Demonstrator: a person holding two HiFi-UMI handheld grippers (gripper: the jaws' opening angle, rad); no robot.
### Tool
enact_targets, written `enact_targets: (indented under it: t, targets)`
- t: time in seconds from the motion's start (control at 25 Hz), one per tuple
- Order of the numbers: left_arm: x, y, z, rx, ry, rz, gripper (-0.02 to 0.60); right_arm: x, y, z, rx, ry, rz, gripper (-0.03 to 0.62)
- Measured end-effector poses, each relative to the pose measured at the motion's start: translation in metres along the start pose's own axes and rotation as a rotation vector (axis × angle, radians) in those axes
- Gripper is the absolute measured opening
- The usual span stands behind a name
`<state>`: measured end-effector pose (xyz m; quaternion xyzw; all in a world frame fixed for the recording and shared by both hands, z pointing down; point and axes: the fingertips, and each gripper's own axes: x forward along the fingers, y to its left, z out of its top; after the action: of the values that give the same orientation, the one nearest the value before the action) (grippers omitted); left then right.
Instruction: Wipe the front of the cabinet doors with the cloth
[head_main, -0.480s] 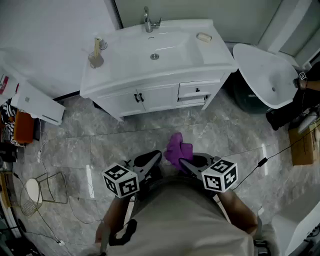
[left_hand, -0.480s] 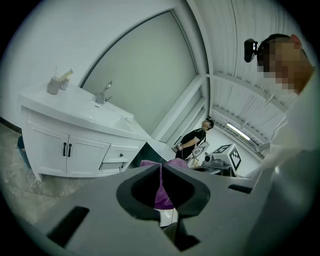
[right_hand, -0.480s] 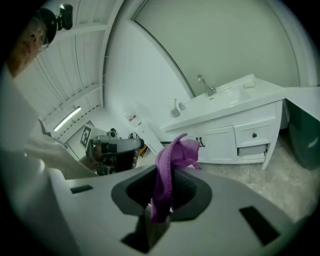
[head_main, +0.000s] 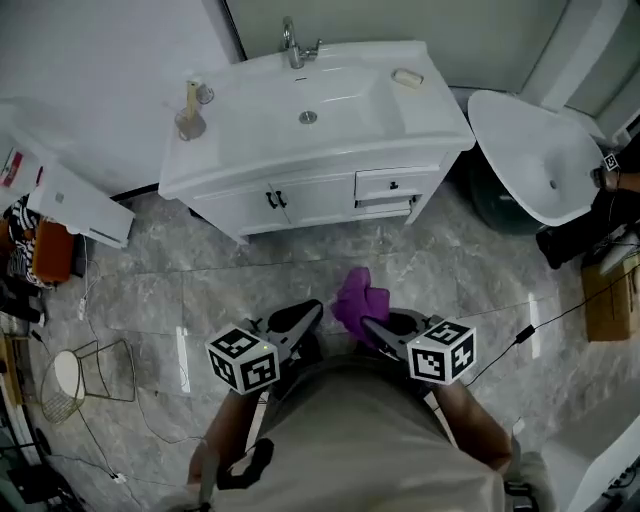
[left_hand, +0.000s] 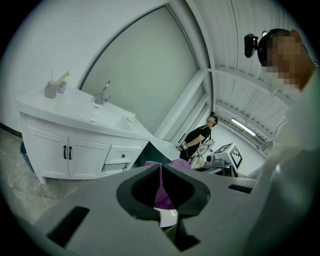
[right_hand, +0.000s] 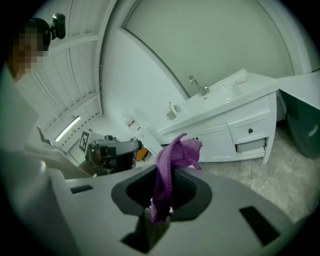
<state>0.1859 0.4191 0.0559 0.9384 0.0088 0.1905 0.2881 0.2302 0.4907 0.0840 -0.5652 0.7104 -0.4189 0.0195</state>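
Observation:
The white vanity stands on the far side of the floor. Its two cabinet doors (head_main: 275, 198) have black handles and are closed; they also show in the left gripper view as cabinet doors (left_hand: 65, 157) and in the right gripper view as cabinet doors (right_hand: 215, 142). A purple cloth (head_main: 358, 298) sticks up from my right gripper (head_main: 378, 325), which is shut on it close to my body. The bunched cloth (right_hand: 172, 165) rises above the right gripper (right_hand: 162, 200). My left gripper (head_main: 300, 318) sits beside it, jaws together with nothing held. Past the left gripper (left_hand: 161, 170) the cloth (left_hand: 162, 192) shows behind.
A drawer (head_main: 388, 184) sits right of the doors. The sink top (head_main: 340, 100) carries a cup (head_main: 190, 120) and soap (head_main: 407, 75). A white basin (head_main: 540, 150) and a person in black (head_main: 600, 205) are at the right. A wire basket (head_main: 85, 385) and cables lie left.
Both grippers and the cloth hold the same place. The head view has shifted only slightly.

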Motion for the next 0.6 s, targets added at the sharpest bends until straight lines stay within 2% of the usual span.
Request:
enact_targets:
  t: [0.28,0.44,0.6]
  targets:
    - [0.010,0.010,0.007,-0.023,-0.035,0.111,0.032,-0.007,-0.034,0.008,0.065,0.008,0.009,0.078]
    - [0.004,0.026,0.008,-0.032,-0.040,0.175,0.032,0.004,-0.059,0.017,0.102,0.020,-0.036,0.083]
    - [-0.006,0.055,0.015,-0.065,-0.057,0.189,0.032,0.027,-0.079,0.032,0.188,0.004,-0.094,0.084]
